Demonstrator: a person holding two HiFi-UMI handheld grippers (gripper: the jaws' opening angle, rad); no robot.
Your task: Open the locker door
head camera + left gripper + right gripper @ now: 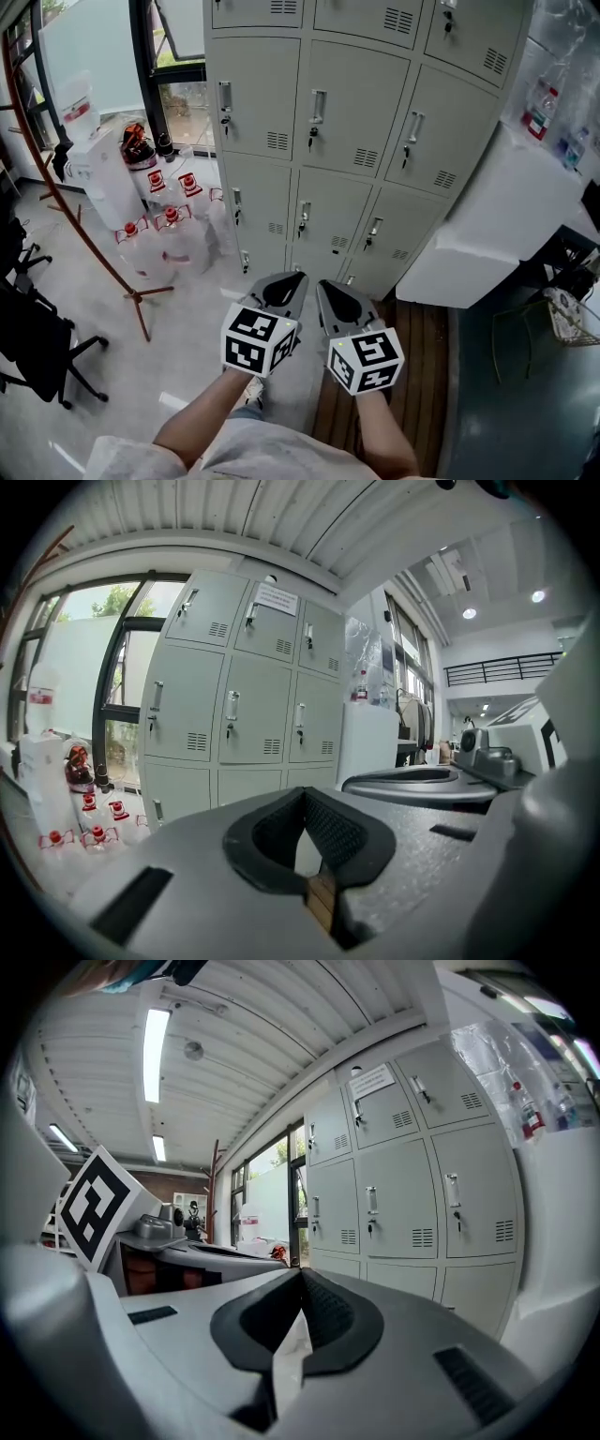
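The left gripper (284,281) and right gripper (336,291) are held side by side, jaws closed on nothing (neither is clearly nearer); the locker bank (272,103) is seen far ahead, well apart; its door handles (319,106) are set upright.

My fingers (169,855) are matt grey plastic, faintly grainy, lined with black ribbed pads (337,834) that look like rubber. The lockers (356,103) are smooth painted sheet metal, pale grey with a soft sheen; their handles (319,105) are bright metal. The floor (178,347) is pale and slightly glossy, the boards (422,375) brown wood, the bottles (178,239) clear plastic.
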